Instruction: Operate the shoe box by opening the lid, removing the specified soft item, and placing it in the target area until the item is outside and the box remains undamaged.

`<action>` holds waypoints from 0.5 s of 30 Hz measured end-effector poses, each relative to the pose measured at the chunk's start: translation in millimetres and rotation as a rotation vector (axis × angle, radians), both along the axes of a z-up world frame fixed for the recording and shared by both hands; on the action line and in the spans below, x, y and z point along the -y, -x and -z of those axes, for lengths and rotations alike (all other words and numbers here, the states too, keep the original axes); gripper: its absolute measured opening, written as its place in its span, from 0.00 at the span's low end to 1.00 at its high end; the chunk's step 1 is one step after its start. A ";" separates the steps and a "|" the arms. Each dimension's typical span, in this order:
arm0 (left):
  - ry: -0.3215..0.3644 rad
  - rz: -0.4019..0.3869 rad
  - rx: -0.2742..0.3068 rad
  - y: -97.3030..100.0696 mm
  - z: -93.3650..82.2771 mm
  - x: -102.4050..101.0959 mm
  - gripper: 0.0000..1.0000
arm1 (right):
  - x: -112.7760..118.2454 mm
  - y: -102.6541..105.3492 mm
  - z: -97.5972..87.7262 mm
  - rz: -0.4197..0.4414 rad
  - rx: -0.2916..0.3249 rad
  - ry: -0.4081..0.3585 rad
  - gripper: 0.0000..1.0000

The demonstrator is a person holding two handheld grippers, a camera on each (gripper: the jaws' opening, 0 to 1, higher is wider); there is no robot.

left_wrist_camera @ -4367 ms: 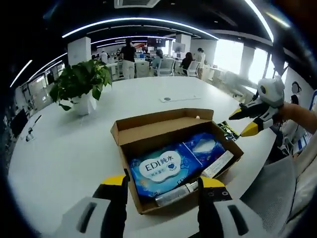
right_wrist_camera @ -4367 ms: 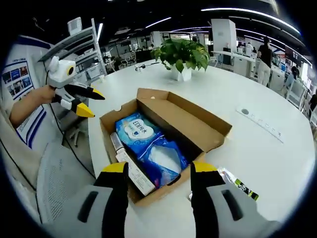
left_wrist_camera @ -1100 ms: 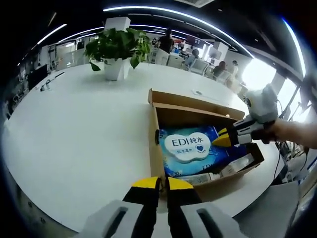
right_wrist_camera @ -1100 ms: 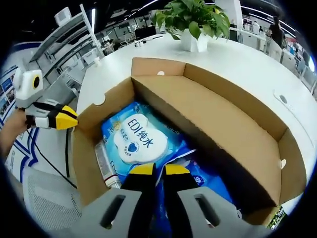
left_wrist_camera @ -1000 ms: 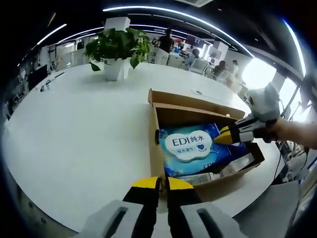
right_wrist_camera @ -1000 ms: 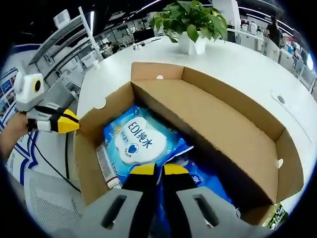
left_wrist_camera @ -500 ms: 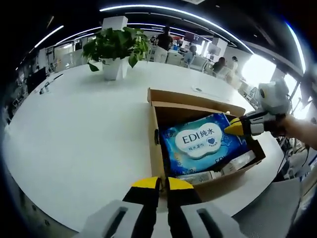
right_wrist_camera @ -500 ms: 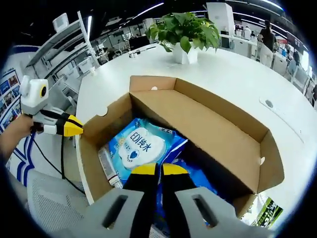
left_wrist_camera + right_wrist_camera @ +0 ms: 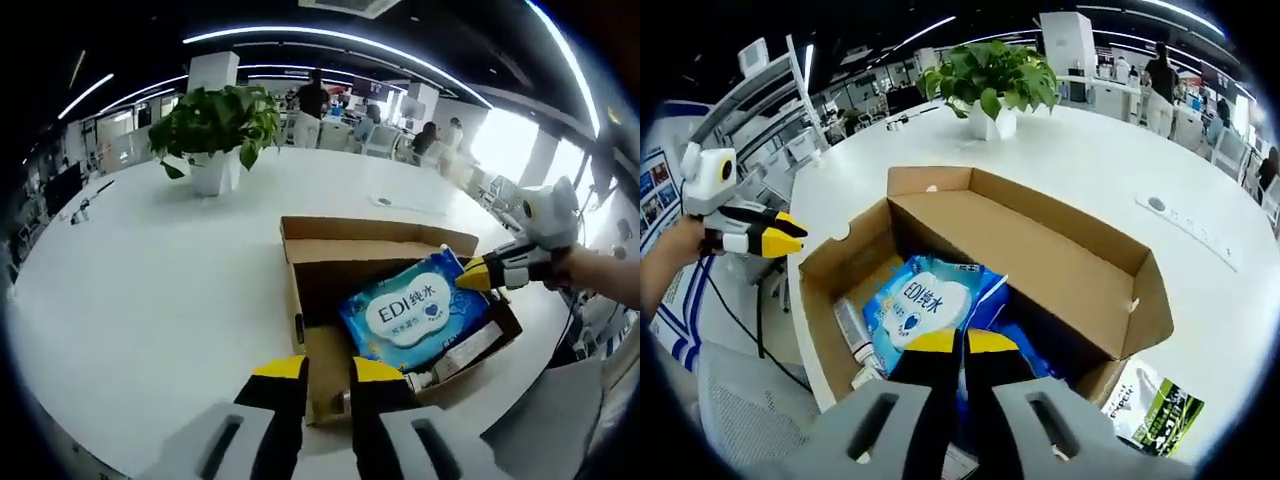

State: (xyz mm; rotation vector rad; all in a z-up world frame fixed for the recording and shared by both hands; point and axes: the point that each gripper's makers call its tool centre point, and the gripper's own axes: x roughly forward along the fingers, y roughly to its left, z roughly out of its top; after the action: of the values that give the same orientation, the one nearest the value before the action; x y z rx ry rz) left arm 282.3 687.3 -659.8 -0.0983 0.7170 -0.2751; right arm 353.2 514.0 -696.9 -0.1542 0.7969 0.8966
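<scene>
Pinching the blue wipes pack (image 9: pixel 923 306), right tool (image 9: pixel 948 344), open cardboard box (image 9: pixel 330 262), left tool (image 9: pixel 327 368) pressed together

The shoe box (image 9: pixel 1040 260) is plain brown cardboard, matt and slightly fibrous at its cut edges. The wipes pack (image 9: pixel 415 312) is soft blue plastic film, glossy, with a smooth white label. The table (image 9: pixel 150 270) has a smooth, faintly sheeny white top. The plant pot (image 9: pixel 213 172) looks smooth, glazed white.
</scene>
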 end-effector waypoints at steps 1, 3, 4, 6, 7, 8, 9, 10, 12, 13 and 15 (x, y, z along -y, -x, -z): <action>0.014 0.012 0.010 -4.1 -3.0 7.1 0.18 | 1.8 0.1 -0.1 0.002 0.002 0.001 0.00; 0.039 0.030 0.012 -8.9 -3.4 17.9 0.19 | 6.0 0.4 0.4 0.011 0.002 0.005 0.00; 0.049 0.056 -0.004 -10.5 0.1 26.5 0.20 | 6.7 0.1 0.7 0.012 0.002 0.006 0.00; 0.032 0.111 -0.039 -11.3 10.8 38.6 0.20 | 12.8 -1.7 2.4 0.018 0.009 0.025 0.00; 0.029 0.119 -0.046 -11.4 12.9 40.5 0.21 | 14.7 -2.1 2.9 0.020 0.009 0.028 0.00; 0.019 0.150 -0.076 -11.4 21.1 46.4 0.21 | 17.7 -2.6 3.8 0.026 0.004 0.029 0.00; 0.021 0.162 -0.089 -11.9 25.6 50.1 0.21 | 19.8 -2.8 4.7 0.031 -0.002 0.028 0.00; 0.025 0.172 -0.108 -13.6 31.8 54.9 0.21 | 21.1 -3.1 5.6 0.032 -0.004 0.031 0.00; 0.039 0.193 -0.143 -15.1 41.7 61.9 0.22 | 23.4 -3.1 7.0 0.026 0.001 0.044 0.00; 0.041 0.193 -0.146 -16.1 43.7 62.8 0.22 | 24.2 -2.9 7.4 0.022 0.005 0.050 0.00; 0.040 0.208 -0.191 -17.1 55.8 66.4 0.23 | 25.5 -2.6 8.2 0.018 0.008 0.056 0.00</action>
State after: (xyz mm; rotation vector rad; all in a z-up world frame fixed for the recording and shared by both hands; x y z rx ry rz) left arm 299.5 620.9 -715.6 -0.0892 0.9137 -0.4839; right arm 355.8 488.5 -705.1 -0.1987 0.8154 0.8564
